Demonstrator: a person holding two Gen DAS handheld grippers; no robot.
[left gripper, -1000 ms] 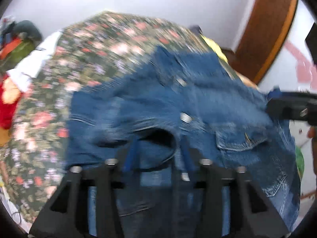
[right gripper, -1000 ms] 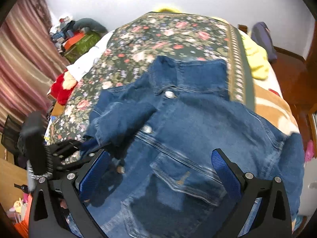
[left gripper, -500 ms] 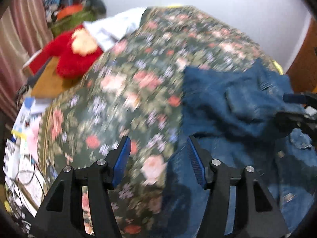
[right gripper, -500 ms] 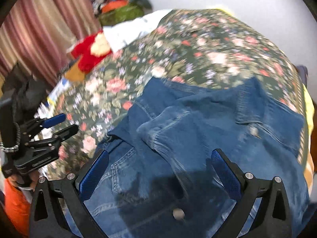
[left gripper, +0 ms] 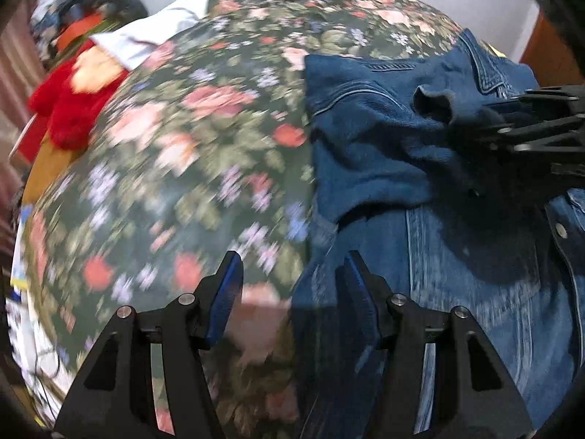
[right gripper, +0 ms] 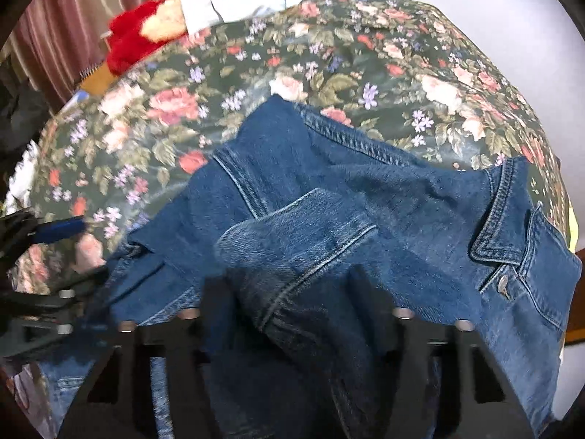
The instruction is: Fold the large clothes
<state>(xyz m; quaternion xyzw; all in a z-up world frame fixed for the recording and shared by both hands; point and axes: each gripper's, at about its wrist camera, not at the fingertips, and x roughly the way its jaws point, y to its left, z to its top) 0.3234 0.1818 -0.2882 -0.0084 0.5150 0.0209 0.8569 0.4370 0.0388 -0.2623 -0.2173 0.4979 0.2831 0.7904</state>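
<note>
**Inspector A:** Where is the garment found, and how is it laid?

**Inspector B:** A dark blue denim jacket with metal buttons (right gripper: 365,219) is spread on the green bedspread printed with pink roses (right gripper: 329,55). In the right wrist view its collar is seen at the right, its body running down toward the lower left, so the long axis is judged to lie diagonally across that view. One sleeve is folded back over the chest, cuff toward the camera.

**Inspector A:** And the left gripper (left gripper: 289,296)?

**Inspector B:** Its jaws are noted as partly open. Nothing is gripped; one blue pad stands over the bedspread, the other over the jacket's side edge. Contact with the cloth cannot be confirmed, the picture being blurred.

**Inspector A:** The right gripper (right gripper: 296,314)?

**Inspector B:** Its jaws have just been closing. The folded sleeve cuff is found between them, and the pads are covered by denim. In the left wrist view a bunch of denim is seen pinched at its tips.

**Inspector A:** Anything else recorded?

**Inspector B:** A red plush toy (right gripper: 142,33) and a white cloth (right gripper: 237,0) are noted at the far edge of the bed.
</note>
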